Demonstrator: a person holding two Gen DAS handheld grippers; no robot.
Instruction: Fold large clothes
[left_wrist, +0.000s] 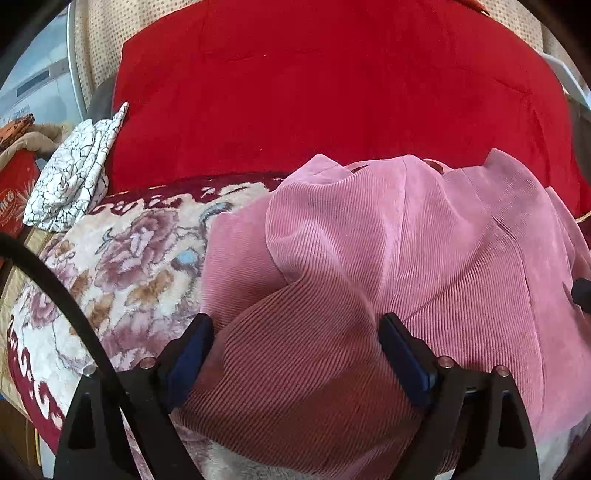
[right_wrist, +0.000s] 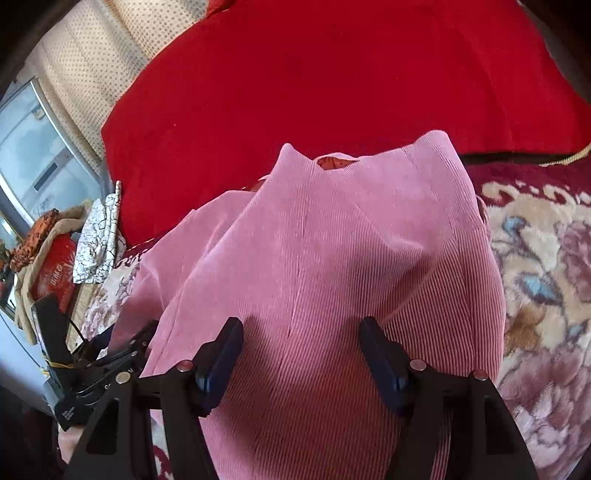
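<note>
A pink corduroy garment (left_wrist: 406, 229) lies bunched in folds on a floral blanket (left_wrist: 140, 258). My left gripper (left_wrist: 295, 319) hovers over the garment's left part, jaws wide open, with a darker fold of cloth below and between the blue pads and no pad pressing on it. In the right wrist view the same garment (right_wrist: 332, 240) fills the middle, its collar end towards the red quilt. My right gripper (right_wrist: 302, 323) is open over it, cloth lying beneath the gap. The left gripper's black body (right_wrist: 110, 350) shows at the lower left of that view.
A big red quilt (left_wrist: 314, 92) lies behind the garment. A white cloth with a black crackle pattern (left_wrist: 74, 173) sits at the left, beside a red box (left_wrist: 14, 192). The floral blanket (right_wrist: 546, 277) extends to the right. A window (right_wrist: 33, 155) is at far left.
</note>
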